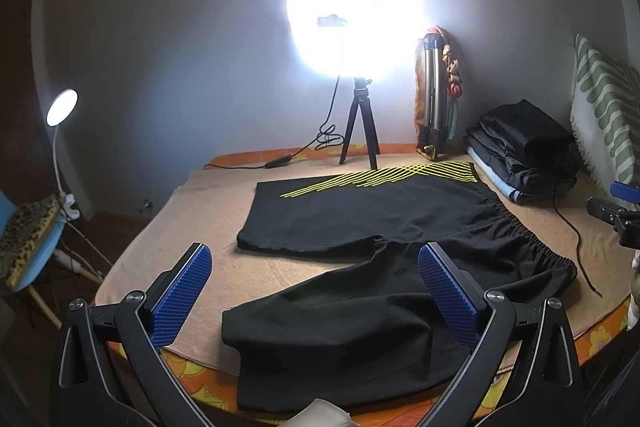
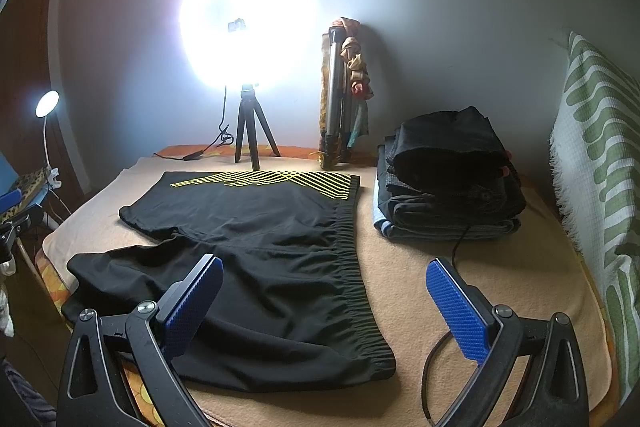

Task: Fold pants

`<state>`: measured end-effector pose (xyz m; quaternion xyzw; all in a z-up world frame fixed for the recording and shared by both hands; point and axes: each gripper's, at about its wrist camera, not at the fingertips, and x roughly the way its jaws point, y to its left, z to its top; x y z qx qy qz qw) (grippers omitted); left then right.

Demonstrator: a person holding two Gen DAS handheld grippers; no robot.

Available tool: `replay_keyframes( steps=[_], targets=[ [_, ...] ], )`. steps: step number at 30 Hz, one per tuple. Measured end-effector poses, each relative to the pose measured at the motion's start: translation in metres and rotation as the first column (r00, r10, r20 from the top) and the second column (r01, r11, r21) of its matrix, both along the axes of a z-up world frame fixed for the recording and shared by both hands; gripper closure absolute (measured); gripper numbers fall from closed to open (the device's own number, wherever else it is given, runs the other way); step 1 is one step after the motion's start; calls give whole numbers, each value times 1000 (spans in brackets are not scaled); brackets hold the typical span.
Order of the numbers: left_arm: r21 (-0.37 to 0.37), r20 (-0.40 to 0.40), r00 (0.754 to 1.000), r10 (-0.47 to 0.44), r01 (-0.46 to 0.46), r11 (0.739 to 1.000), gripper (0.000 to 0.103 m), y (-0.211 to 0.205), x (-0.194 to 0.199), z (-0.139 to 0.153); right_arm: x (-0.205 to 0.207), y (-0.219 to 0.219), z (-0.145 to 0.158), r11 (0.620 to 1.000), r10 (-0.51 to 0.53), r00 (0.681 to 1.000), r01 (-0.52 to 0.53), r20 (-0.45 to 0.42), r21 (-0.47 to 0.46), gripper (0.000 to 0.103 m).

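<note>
Black shorts with yellow stripes (image 1: 360, 223) lie spread flat on a tan blanket (image 1: 168, 251), waistband to the right, two legs to the left. They also show in the right wrist view (image 2: 256, 239). My left gripper (image 1: 314, 259) is open and empty, held above the near leg. My right gripper (image 2: 324, 269) is open and empty, held above the near end of the waistband (image 2: 352, 287).
A stack of folded dark clothes (image 2: 448, 179) sits at the back right, with a black cable (image 2: 436, 355) running from it. A ring light on a small tripod (image 2: 252, 135), a folded tripod (image 2: 336, 99) and a green-patterned pillow (image 2: 596, 155) stand around the bed. A chair (image 1: 28, 239) is at the left.
</note>
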<state>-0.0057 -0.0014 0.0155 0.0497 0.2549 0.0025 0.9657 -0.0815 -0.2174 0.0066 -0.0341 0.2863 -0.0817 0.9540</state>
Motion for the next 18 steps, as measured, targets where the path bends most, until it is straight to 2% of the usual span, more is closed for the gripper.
replay_keyframes(
  steps=[18],
  targets=[
    [10,-2,1000,3,-3,1000,0,2,-1,-4,0,1,0,1000,0,1000,0,-2,-1,0]
  ],
)
